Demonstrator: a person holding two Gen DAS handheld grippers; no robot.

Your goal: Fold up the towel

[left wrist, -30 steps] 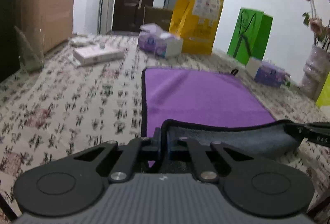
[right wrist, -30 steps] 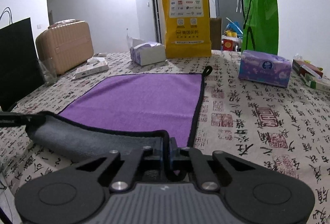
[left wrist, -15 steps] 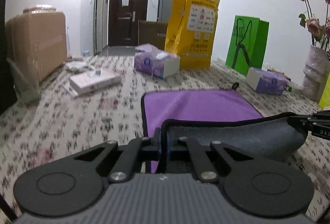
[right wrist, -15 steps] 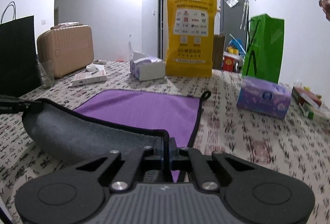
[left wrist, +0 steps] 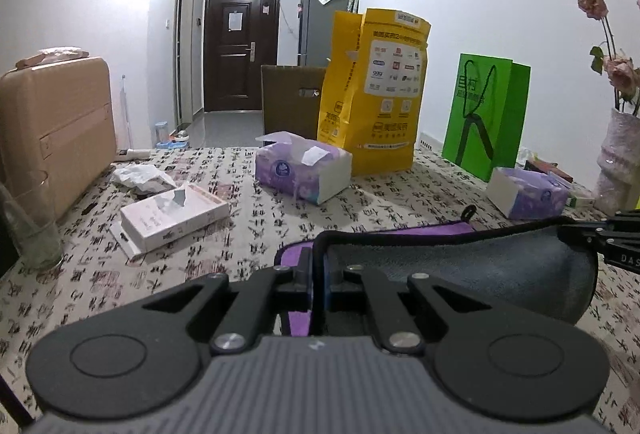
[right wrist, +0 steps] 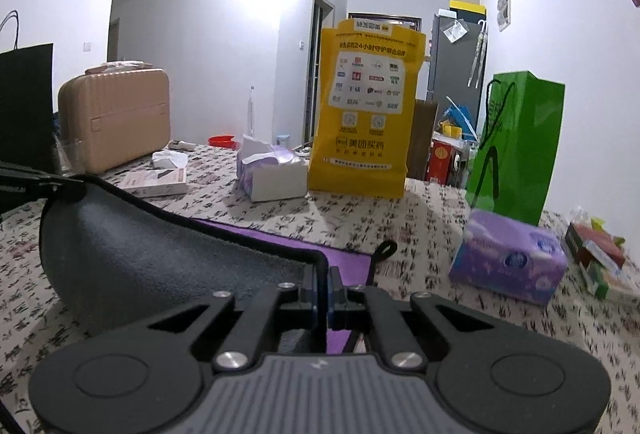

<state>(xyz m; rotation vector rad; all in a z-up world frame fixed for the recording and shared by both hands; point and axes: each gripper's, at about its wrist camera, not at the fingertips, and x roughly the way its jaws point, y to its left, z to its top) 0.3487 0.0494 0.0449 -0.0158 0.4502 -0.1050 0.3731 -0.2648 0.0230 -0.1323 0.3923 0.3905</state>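
Observation:
The towel (left wrist: pixel 460 266) is purple on top and grey underneath, with a black hem. My left gripper (left wrist: pixel 319 274) is shut on its near left corner. My right gripper (right wrist: pixel 323 282) is shut on its near right corner, and it also shows at the right edge of the left wrist view (left wrist: pixel 612 234). The near edge hangs lifted between them, grey side (right wrist: pixel 140 254) toward me. The purple part (right wrist: pixel 344 262) still lies on the patterned tablecloth (right wrist: pixel 420 218), its hanging loop (right wrist: pixel 384 248) at the far right corner.
Beyond the towel stand a purple tissue box (left wrist: pixel 304 168), a yellow bag (left wrist: pixel 380 106) and a green bag (left wrist: pixel 486 114). A pink box (left wrist: pixel 172 216) and a glass (left wrist: pixel 28 222) sit left. Another tissue box (right wrist: pixel 508 266) lies right. A tan suitcase (left wrist: pixel 52 126) stands far left.
Both grippers have risen and moved forward with the near edge of the towel. The lifted grey flap now covers most of the purple surface.

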